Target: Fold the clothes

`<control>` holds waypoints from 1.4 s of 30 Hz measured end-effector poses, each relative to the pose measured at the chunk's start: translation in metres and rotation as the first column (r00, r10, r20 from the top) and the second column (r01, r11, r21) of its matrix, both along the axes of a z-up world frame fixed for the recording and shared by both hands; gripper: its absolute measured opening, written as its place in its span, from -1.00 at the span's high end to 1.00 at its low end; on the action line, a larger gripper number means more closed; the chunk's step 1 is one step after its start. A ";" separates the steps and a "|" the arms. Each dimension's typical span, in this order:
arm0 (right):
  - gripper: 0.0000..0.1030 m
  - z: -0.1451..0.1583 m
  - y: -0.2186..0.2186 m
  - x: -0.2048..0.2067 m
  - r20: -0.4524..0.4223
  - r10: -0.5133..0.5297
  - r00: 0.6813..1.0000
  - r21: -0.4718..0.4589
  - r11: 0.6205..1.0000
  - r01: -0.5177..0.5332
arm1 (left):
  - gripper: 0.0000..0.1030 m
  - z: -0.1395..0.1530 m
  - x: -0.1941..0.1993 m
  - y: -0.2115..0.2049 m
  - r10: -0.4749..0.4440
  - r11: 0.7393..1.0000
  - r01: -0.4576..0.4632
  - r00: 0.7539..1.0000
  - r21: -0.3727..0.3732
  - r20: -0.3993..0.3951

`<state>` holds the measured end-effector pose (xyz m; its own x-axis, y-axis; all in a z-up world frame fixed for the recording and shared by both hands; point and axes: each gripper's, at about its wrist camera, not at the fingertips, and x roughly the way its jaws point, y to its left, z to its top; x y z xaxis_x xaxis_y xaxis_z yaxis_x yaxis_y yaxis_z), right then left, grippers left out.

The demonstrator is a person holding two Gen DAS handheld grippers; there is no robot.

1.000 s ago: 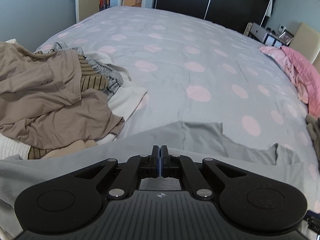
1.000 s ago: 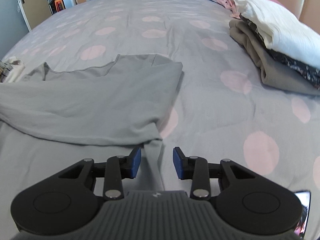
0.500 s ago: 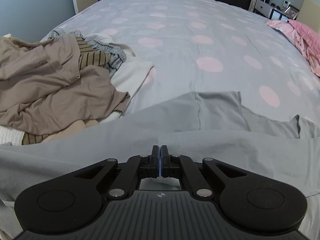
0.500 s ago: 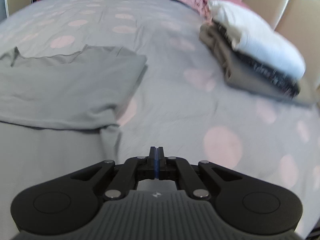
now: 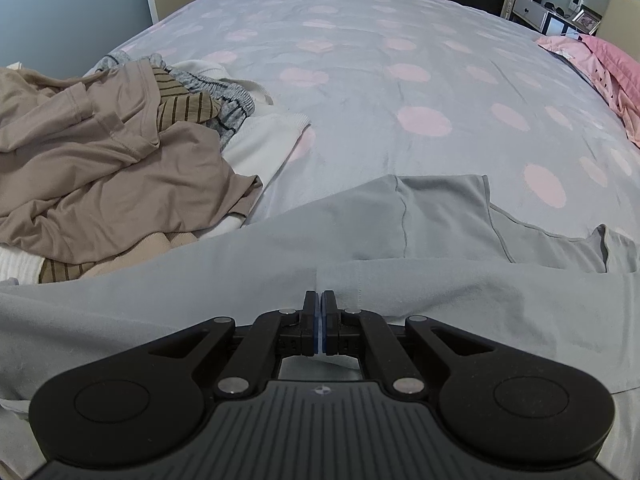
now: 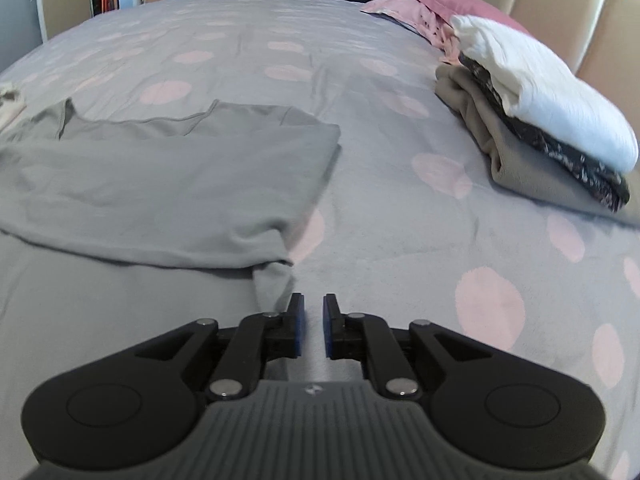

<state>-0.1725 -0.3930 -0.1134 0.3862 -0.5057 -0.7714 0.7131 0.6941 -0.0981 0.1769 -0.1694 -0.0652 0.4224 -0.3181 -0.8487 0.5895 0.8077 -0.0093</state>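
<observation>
Left gripper (image 5: 319, 300): jaws pressed together, blue pads meeting, with a fold of the grey garment (image 5: 400, 216) bunched right at the tips; whether cloth is actually pinched between them cannot be told from this view. The garment lies flat on the bed (image 5: 360, 80), spread ahead of and to both sides of this gripper, a seam running away from the tips and a neckline edge ahead to the right. Ahead to the left, a loose pile (image 5: 100, 160) of unfolded clothes: a tan top uppermost, striped brown cloth, heathered grey and white pieces beneath, touching the garment's left edge. Far right, a pink pillow (image 5: 612, 64). Right gripper (image 6: 313, 312): jaws narrowly apart, nothing between them, tips just beside a raised corner of the garment (image 6: 160, 184), which sits ahead to the left, folded over on itself with its fold edge toward the gripper. Ahead to the right, well apart from the garment, a folded stack (image 6: 540, 120): white item on top, dark patterned item in the middle, tan item at the bottom, resting against the pillow (image 6: 440, 4) and a beige headboard (image 6: 560, 0). The bed cover is grey with pink dots. Markings: a small round emblem on each gripper body, too small to read; no legible writing or garment labels elsewhere.
</observation>
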 end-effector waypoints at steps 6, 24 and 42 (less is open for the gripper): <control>0.73 0.003 -0.012 -0.002 0.096 -0.001 0.995 0.086 0.996 -0.007 | 1.00 -0.003 0.002 -0.001 0.000 1.000 0.000 1.000 0.000 -0.015; 0.67 0.006 -0.023 0.002 0.164 -0.026 0.986 0.182 0.983 -0.004 | 1.00 -0.005 0.007 0.000 0.006 1.000 -0.007 0.999 -0.009 -0.042; 0.85 -0.015 0.001 0.040 -0.165 0.121 0.979 -0.123 0.982 -0.142 | 1.00 0.001 0.009 0.006 0.020 0.999 -0.021 0.999 -0.033 -0.026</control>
